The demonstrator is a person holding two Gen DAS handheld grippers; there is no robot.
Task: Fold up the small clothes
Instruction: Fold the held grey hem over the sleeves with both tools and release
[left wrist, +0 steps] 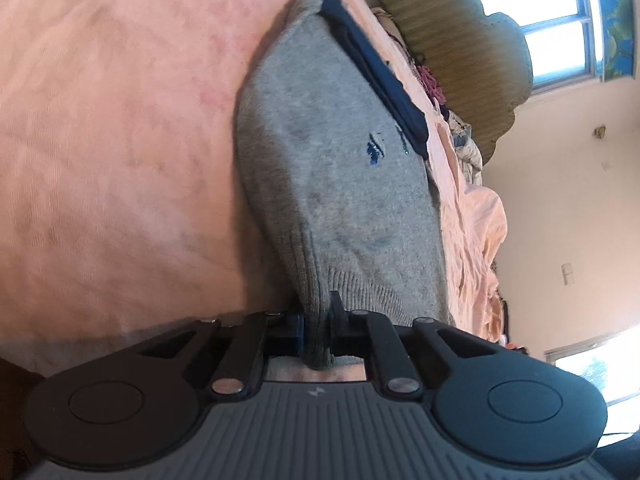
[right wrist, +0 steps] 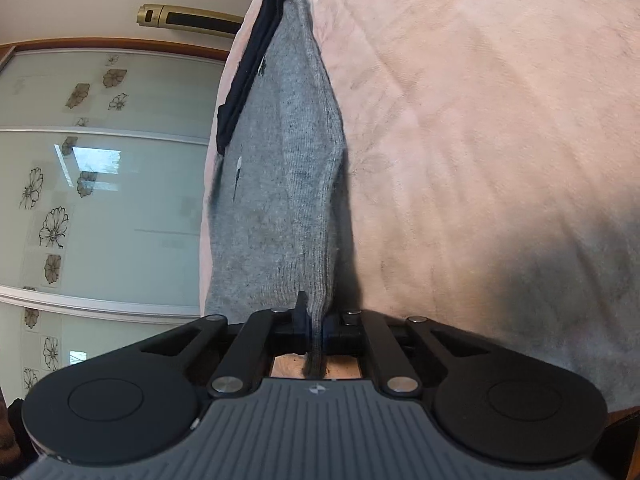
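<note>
Pinching the ribbed edge of a grey knitted garment (left wrist: 332,168), the left claw (left wrist: 318,330) is clamped narrow on the fabric. The right claw (right wrist: 314,330) is likewise closed tight on another stretch of that edge. Beyond both claws, the grey garment lies stretched over a pink bed (left wrist: 120,140), with a dark navy piece (left wrist: 372,64) along the garment's far side. To fold well, both claws should probably lift evenly, keeping the edge taut, then carry it across the garment.
</note>
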